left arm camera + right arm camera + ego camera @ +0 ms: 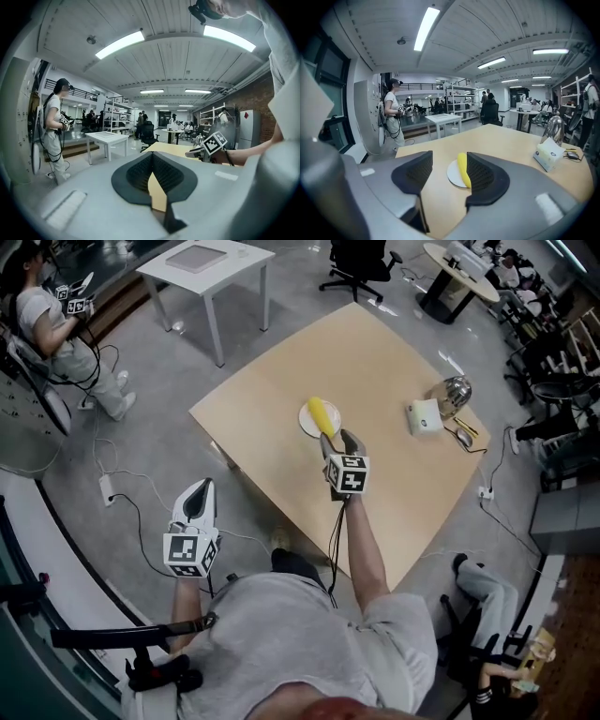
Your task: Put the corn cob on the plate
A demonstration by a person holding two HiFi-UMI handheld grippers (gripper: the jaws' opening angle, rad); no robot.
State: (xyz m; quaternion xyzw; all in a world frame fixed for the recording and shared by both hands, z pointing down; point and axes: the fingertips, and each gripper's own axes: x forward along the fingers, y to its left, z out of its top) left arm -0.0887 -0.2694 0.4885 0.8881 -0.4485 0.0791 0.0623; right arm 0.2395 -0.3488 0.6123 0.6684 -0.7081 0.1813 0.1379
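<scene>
A yellow corn cob [323, 415] lies across a small white plate [306, 420] near the middle of the wooden table [281, 381]. My right gripper [337, 440] hangs above the table just on the near side of the plate, jaws open with nothing between them. In the right gripper view the corn cob [463, 169] rests on the plate [453, 176] beyond the gripper [447, 161], partly behind the right jaw. My left gripper [199, 488] is held off the table's left side over the floor. In the left gripper view the left gripper [153, 161] has its pads meeting at the tips and holds nothing.
A white tissue box [424, 416], a shiny metal kettle [454, 393] and small items [464, 433] sit at the table's right end. A white table [208, 263] stands beyond, a person [56, 324] holding grippers at far left. Cables [122, 488] cross the floor.
</scene>
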